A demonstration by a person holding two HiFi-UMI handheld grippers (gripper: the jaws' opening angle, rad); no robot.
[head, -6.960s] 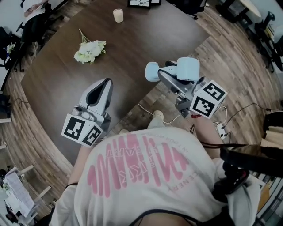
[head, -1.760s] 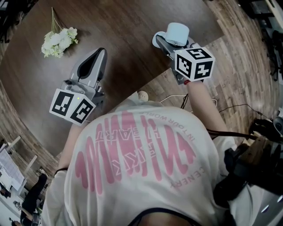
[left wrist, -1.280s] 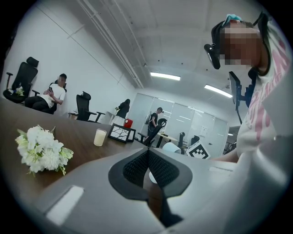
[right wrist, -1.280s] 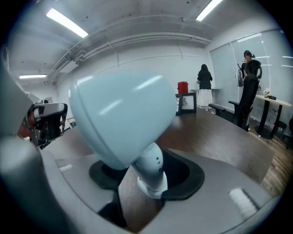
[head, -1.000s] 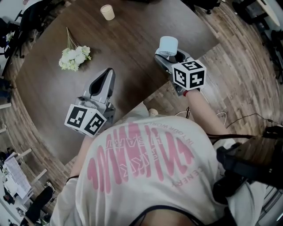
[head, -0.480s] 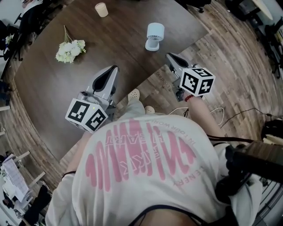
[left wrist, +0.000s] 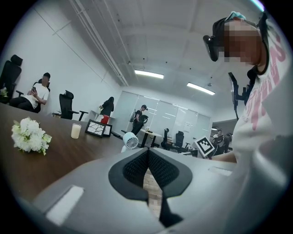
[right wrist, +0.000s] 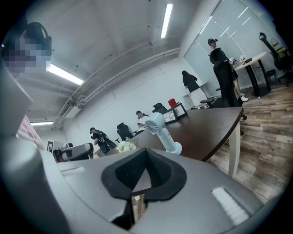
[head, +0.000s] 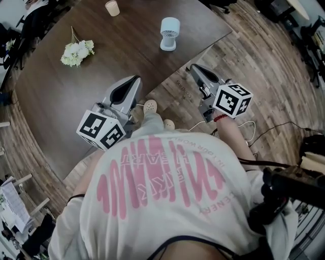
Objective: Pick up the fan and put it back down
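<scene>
The small pale-blue fan (head: 169, 33) stands upright on the dark wooden table (head: 76, 96), near its right edge, with nothing touching it. My right gripper (head: 193, 66) hangs over the wood floor, off the table's edge and well short of the fan; its jaws have just closed and are shut with nothing between them. My left gripper (head: 136, 78) is shut and empty at the table's near edge. The fan (left wrist: 130, 140) shows beyond the shut jaws in the left gripper view. It also shows as the fan (right wrist: 161, 130) ahead in the right gripper view.
White flowers (head: 77, 52) lie at the table's left, a cup (head: 112, 7) stands at the far end, and a picture frame (left wrist: 97, 128) is behind it. A white cable (head: 244, 127) runs across the floor by the person's right side. Office chairs and people fill the background.
A second ago the right gripper's jaws stood around the fan on the table. Both grippers have since drawn back toward the person, and the fan stands alone.
</scene>
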